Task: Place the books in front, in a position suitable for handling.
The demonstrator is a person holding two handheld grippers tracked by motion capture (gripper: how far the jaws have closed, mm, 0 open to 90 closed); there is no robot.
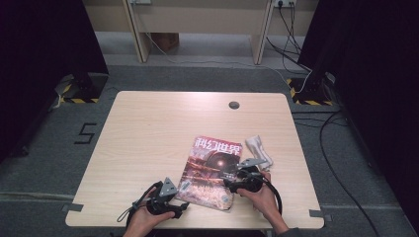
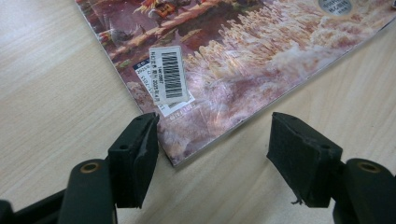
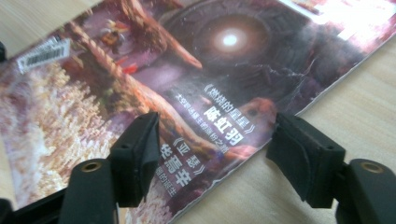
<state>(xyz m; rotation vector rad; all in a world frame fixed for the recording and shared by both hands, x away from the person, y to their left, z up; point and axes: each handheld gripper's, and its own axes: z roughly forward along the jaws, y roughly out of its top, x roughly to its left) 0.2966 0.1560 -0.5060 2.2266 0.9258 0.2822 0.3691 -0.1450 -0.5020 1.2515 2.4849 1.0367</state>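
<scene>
A magazine (image 1: 212, 170) with a reddish, glossy cover lies flat near the table's front edge. My left gripper (image 1: 185, 204) is at its near left corner. In the left gripper view that gripper (image 2: 215, 140) is open, its jaws standing to either side of the corner of the magazine (image 2: 243, 60), just below a white barcode sticker (image 2: 170, 74). My right gripper (image 1: 230, 184) is at the magazine's right edge. In the right gripper view it (image 3: 215, 140) is open too, one jaw over the cover (image 3: 187, 70) and the other over bare wood. Neither gripper pinches anything.
A crumpled white cloth (image 1: 259, 148) lies just right of the magazine's top. The wooden table (image 1: 148, 128) has a round cable hole (image 1: 234, 105) near its far edge. Cables run across the floor at the right.
</scene>
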